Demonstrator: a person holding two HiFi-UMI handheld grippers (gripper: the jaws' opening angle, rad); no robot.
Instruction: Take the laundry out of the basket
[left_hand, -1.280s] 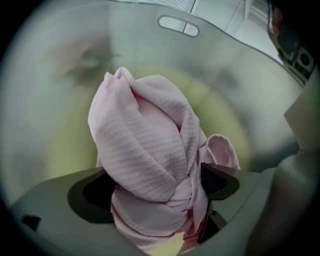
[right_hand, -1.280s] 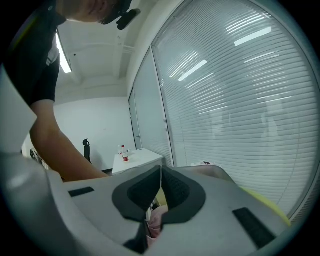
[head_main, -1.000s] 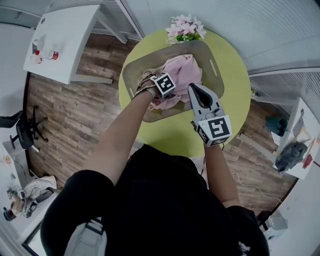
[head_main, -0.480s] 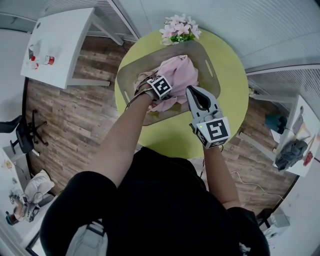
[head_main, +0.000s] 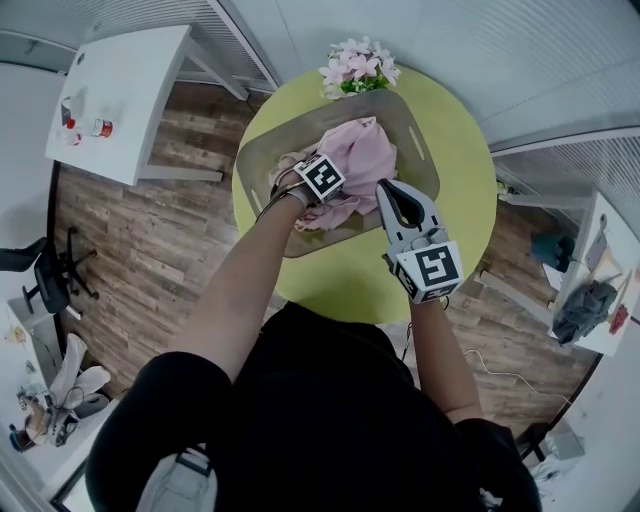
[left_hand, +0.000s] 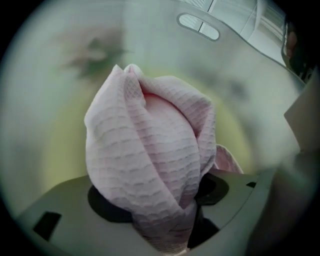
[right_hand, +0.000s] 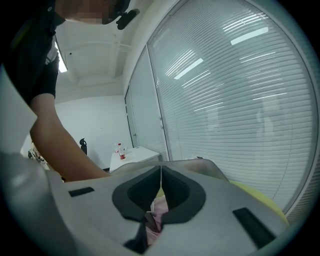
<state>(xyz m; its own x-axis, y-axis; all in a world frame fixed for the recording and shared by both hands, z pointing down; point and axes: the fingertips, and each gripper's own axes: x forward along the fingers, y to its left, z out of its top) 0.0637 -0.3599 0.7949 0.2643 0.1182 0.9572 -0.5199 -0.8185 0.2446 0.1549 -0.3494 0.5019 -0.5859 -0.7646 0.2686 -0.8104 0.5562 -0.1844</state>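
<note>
Left tongs (head_main: 322, 180) are down in the basket (head_main: 262, 150), pointing steeply down. Their jaws have just been closing and now pinch the pink cloth (head_main: 365, 150). In the left gripper view the waffle-weave cloth (left_hand: 150, 150) is bunched into a rounded lump. Its narrow end is clamped between the jaws, with folds spilling over both. A handle slot (left_hand: 199, 26) in the basket wall sits blurred behind the lump.

Most of the cloth lies heaped in the basket, from the middle to the far side. The basket sits on a round yellow-green surface (head_main: 470, 200). Pink flowers (head_main: 355, 68) are at the surface's far edge, just beyond the basket rim.

Right tongs (head_main: 390, 190) are closed and empty, tips meeting in a thin seam in the right gripper view. They hang at the basket's near right rim, roughly level and aimed across it. A bit of pink cloth shows through the gap behind the tips. Their marker cube (head_main: 430, 270) is on the person's side.

Around it on the wood floor (head_main: 150, 230):
- White side table (head_main: 120, 85) at upper left, with small bottles (head_main: 100, 127) on it.
- Office chair (head_main: 50, 275) at left.
- Another table (head_main: 600, 250) at right, with dark clothes on it.
</note>
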